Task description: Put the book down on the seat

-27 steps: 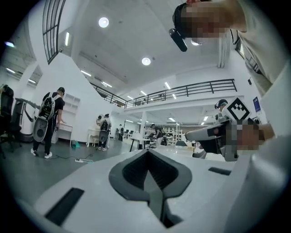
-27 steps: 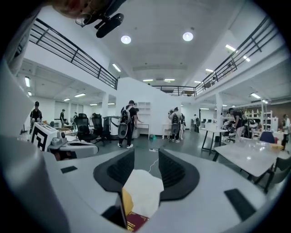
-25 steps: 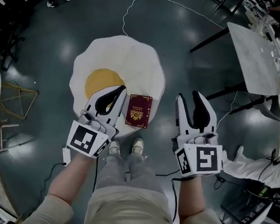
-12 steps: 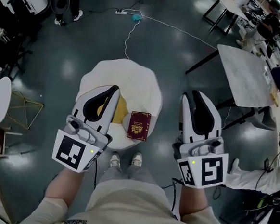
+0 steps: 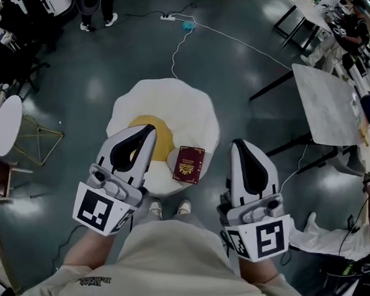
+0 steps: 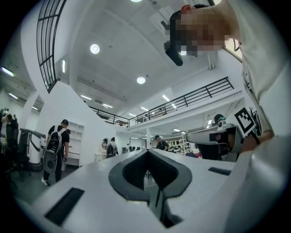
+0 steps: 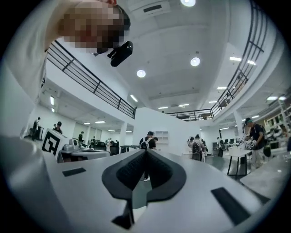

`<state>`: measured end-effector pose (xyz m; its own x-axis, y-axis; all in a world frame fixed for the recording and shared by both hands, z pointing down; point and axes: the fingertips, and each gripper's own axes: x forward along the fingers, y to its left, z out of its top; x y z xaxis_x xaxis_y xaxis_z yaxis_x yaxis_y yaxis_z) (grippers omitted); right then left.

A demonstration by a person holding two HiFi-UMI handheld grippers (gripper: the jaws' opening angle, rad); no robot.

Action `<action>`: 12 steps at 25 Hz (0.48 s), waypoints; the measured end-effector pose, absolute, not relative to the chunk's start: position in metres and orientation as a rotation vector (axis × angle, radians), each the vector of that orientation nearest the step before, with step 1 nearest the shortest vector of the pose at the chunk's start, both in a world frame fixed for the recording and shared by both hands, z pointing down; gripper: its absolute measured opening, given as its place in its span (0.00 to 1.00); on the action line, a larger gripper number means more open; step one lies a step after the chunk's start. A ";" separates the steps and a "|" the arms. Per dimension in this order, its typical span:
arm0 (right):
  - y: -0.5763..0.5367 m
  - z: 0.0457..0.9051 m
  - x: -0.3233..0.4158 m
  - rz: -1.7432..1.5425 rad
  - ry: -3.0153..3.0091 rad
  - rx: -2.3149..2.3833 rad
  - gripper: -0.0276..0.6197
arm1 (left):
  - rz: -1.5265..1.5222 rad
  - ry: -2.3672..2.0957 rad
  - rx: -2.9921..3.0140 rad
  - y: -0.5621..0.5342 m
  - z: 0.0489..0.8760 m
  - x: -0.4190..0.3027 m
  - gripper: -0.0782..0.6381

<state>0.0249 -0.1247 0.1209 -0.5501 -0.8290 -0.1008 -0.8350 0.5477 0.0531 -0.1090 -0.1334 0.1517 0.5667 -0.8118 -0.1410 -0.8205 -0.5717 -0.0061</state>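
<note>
A dark red book (image 5: 189,164) with a gold emblem lies flat on the near right part of the seat (image 5: 175,105), a white fried-egg-shaped cushion with a yellow centre. Both grippers hang high above it, apart from the book. In the head view my left gripper (image 5: 149,130) is over the yolk, shut and empty. My right gripper (image 5: 239,145) is right of the seat; its jaws have just been closing with nothing between them, and the tips now meet. Both gripper views look level across the hall, with the left gripper (image 6: 147,150) and right gripper (image 7: 146,150) shut.
My feet (image 5: 167,206) stand at the seat's near edge. A white table (image 5: 332,95) on black legs is at the right, a round white side table (image 5: 7,124) and a gold wire frame (image 5: 36,140) at the left. A cable (image 5: 181,38) runs behind the seat.
Both grippers have risen away from the seat toward the camera. The right jaws went from open to shut. The book has stayed where it lies.
</note>
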 end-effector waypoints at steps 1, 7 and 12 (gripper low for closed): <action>-0.122 0.124 0.024 0.123 2.695 -1.455 0.05 | 0.178 1.436 -2.715 -0.130 0.156 -0.111 0.12; -0.125 0.144 0.020 0.079 2.715 -1.495 0.05 | 0.123 1.459 -2.704 -0.119 0.168 -0.121 0.12; -0.136 0.140 0.018 0.138 2.704 -1.508 0.05 | 0.131 1.468 -2.702 -0.125 0.169 -0.127 0.12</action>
